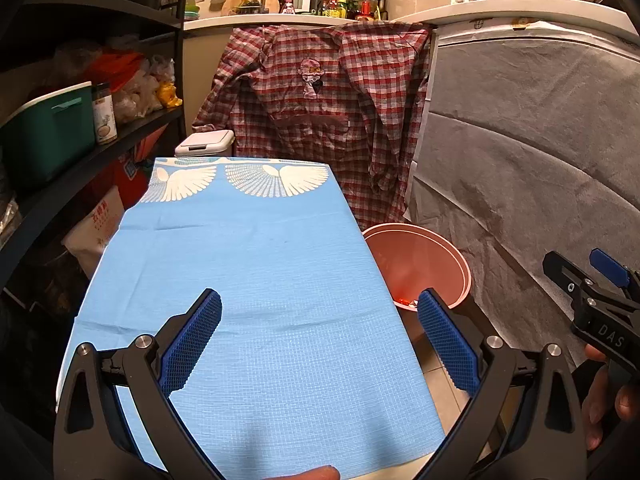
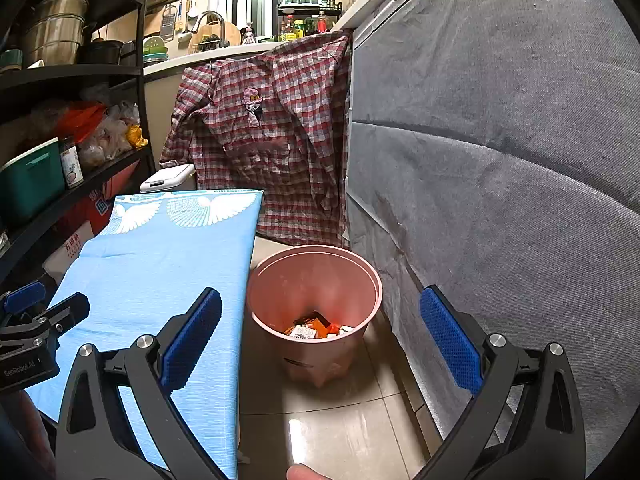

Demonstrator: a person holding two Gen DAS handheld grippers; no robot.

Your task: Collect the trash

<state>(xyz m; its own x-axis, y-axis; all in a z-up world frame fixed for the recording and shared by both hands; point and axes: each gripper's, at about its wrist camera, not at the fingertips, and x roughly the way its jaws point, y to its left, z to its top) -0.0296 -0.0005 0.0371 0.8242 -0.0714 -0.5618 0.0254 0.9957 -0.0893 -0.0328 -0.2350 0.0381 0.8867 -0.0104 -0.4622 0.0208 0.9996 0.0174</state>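
Observation:
A pink trash bin [image 2: 314, 308] stands on the tiled floor to the right of a table with a blue cloth [image 2: 160, 264]. Several orange and white wrappers [image 2: 316, 327] lie in its bottom. My right gripper [image 2: 320, 336] is open and empty, above and in front of the bin. My left gripper [image 1: 320, 340] is open and empty over the blue cloth [image 1: 256, 280]. The bin [image 1: 420, 264] shows at the cloth's right edge in the left wrist view, and the right gripper [image 1: 592, 300] shows at far right there. No trash shows on the cloth.
A black shelf rack [image 2: 72, 128] with a green box, jars and bags stands on the left. A plaid shirt [image 2: 264, 136] hangs at the back. A grey covered appliance [image 2: 500, 160] fills the right. A white lidded box [image 2: 168, 178] sits behind the table.

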